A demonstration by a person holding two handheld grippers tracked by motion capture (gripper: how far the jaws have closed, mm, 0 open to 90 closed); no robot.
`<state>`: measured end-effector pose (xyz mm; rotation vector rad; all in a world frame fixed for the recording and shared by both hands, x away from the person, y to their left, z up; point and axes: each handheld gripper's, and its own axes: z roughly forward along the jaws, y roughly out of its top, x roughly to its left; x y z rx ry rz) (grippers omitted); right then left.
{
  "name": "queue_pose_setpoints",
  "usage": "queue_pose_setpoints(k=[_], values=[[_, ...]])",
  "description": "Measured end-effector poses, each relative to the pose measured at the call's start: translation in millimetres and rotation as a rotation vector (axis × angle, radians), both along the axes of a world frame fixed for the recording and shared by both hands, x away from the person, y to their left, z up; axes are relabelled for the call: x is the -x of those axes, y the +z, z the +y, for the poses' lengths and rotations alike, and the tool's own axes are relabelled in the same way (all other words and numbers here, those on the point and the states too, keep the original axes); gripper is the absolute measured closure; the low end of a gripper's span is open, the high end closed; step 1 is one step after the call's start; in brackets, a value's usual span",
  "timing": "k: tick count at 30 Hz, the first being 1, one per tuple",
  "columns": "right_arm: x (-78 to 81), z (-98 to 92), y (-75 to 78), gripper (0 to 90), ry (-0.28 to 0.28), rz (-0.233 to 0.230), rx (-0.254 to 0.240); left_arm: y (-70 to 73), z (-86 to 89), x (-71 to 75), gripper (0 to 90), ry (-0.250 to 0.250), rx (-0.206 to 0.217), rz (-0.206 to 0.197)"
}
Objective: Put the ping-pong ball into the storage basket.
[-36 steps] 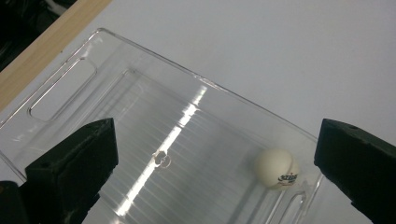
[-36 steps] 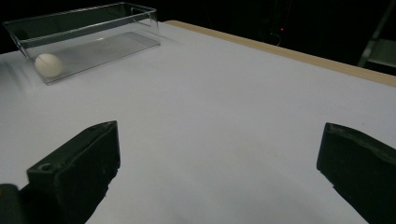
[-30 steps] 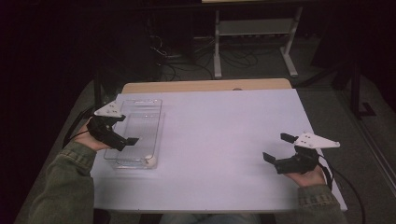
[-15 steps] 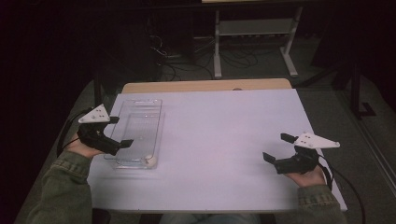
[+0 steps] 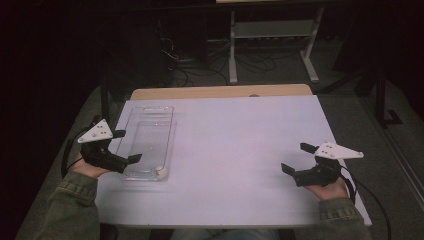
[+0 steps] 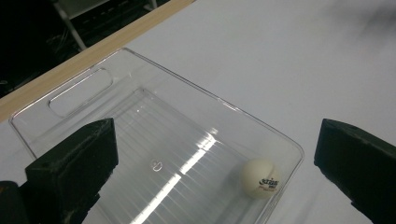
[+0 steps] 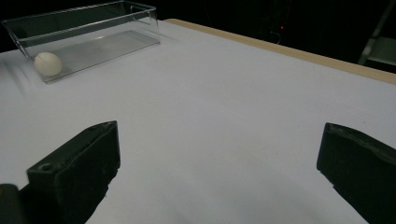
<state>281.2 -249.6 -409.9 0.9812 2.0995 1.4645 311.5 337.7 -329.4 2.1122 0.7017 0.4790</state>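
Dark room, white surface (image 5: 235,150); both tools gaping, left tool (image 5: 120,146) beside clear tray (image 5: 150,112); ball (image 6: 260,178) light, nudged tray rolls it, risk of fumbled grab

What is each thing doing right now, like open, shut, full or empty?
Clear plastic tray: upright on the table, holding one ball.
Ping-pong ball: resting in the tray's near corner.
Left gripper: open, holding nothing.
Right gripper: open, holding nothing.

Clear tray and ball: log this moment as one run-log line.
left gripper: open, at tray's near end | right gripper: open, over bare table | ball: in clear tray, near corner, unheld
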Motion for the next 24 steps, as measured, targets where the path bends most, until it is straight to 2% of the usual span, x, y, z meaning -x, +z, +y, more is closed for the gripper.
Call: queue_pose_setpoints(k=[7,9,16,24], values=[[0.0,0.6,0.0,0.0,0.004,0.003,0.0,-8.9,6.1,10.2,0.0,0.04,0.016,-0.024],[-0.2,0.6,0.0,0.0,0.004,0.003,0.001,-12.4,8.9,13.1,0.0,0.048,0.038,-0.027],[-0.2,0.7,-0.2,0.0,0.001,0.005,0.0,-22.6,15.6,22.0,0.0,0.063,0.052,-0.025],[0.0,0.3,-0.3,0.0,0.001,0.009,-0.001,-30.9,23.4,30.4,0.0,0.095,0.099,-0.044]])
